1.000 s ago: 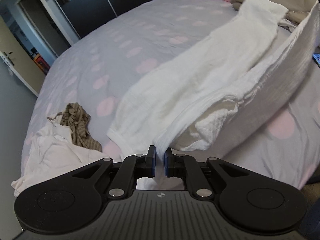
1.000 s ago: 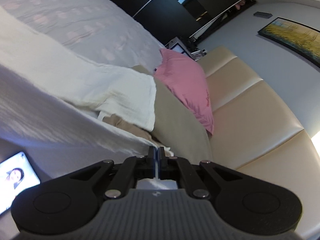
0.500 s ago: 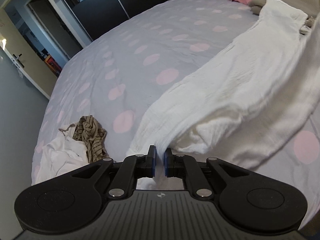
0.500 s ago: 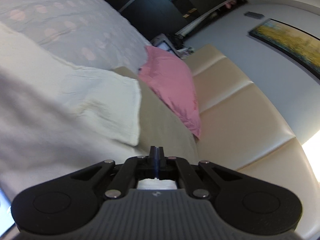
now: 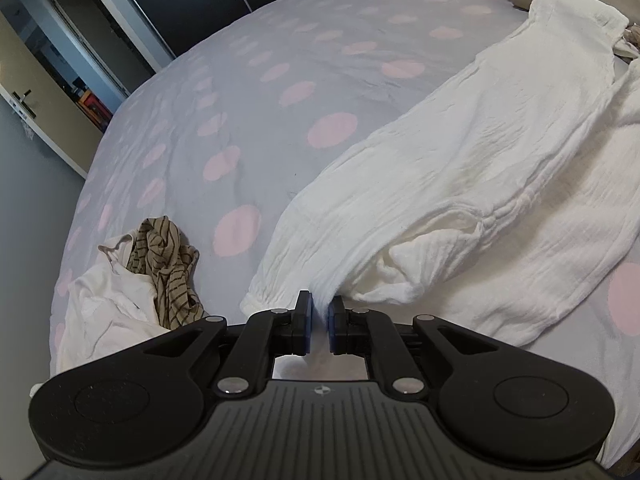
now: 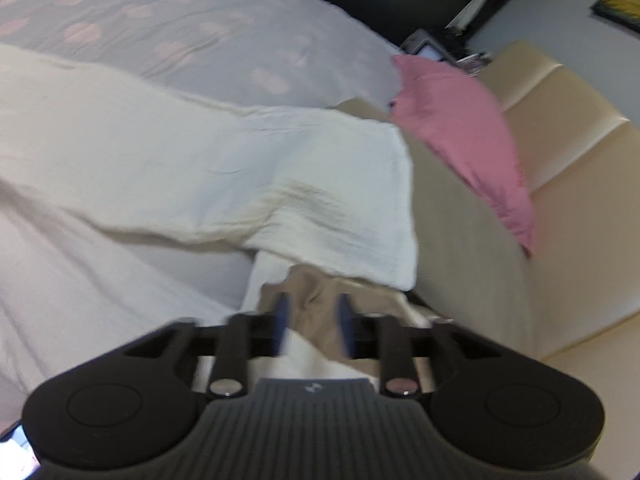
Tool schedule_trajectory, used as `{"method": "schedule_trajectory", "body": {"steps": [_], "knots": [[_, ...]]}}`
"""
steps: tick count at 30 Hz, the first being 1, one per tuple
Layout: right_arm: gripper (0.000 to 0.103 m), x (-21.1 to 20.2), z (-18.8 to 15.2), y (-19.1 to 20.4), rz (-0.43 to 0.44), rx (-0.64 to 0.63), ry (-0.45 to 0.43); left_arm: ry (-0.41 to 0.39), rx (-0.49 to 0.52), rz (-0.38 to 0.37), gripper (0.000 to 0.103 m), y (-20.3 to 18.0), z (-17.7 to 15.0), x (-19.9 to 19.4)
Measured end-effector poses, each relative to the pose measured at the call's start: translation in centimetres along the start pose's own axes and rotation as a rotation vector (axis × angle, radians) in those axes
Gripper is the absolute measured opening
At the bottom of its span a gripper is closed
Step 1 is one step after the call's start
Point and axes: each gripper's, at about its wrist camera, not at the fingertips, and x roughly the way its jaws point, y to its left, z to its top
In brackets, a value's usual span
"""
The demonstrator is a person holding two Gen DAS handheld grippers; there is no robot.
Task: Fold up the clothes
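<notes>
A long white crinkled garment (image 5: 460, 184) lies stretched across the grey bedspread with pink dots (image 5: 256, 92). My left gripper (image 5: 319, 322) is shut on a fold at its near hem. In the right wrist view the same white garment (image 6: 192, 168) runs from the left to a squared end near the pillows. My right gripper (image 6: 311, 322) hangs open just above that end, with nothing between its fingers. White and beige cloth (image 6: 320, 304) lies under it.
A striped brown top (image 5: 164, 264) and a crumpled white garment (image 5: 104, 308) lie at the bed's near left corner. A pink pillow (image 6: 468, 136) and a beige pillow (image 6: 460, 240) lean on the cream headboard (image 6: 572, 184). A doorway (image 5: 60, 68) stands far left.
The right gripper has opened and let go of the white garment. The lifted layer has dropped flat onto the bed. The left gripper stays shut on the hem.
</notes>
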Motion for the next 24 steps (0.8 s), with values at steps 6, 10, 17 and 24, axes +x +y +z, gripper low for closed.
{"method": "schedule_trajectory", "body": {"steps": [6, 10, 17, 24], "knots": [[0.041, 0.3, -0.8, -0.2, 0.071, -0.002, 0.037, 0.015, -0.003, -0.005, 0.006, -0.2, 0.3, 0.3], [0.041, 2.0, -1.9, 0.3, 0.062, -0.011, 0.081, 0.019, -0.010, -0.003, 0.006, -0.3, 0.2, 0.2], [0.008, 1.7, -2.3, -0.5, 0.116, 0.065, 0.092, 0.025, -0.022, 0.002, 0.006, -0.6, 0.0, -0.1], [0.003, -0.6, -2.7, -1.2, 0.093, 0.095, 0.047, 0.019, -0.049, 0.012, 0.006, -0.5, -0.1, -0.7]]}}
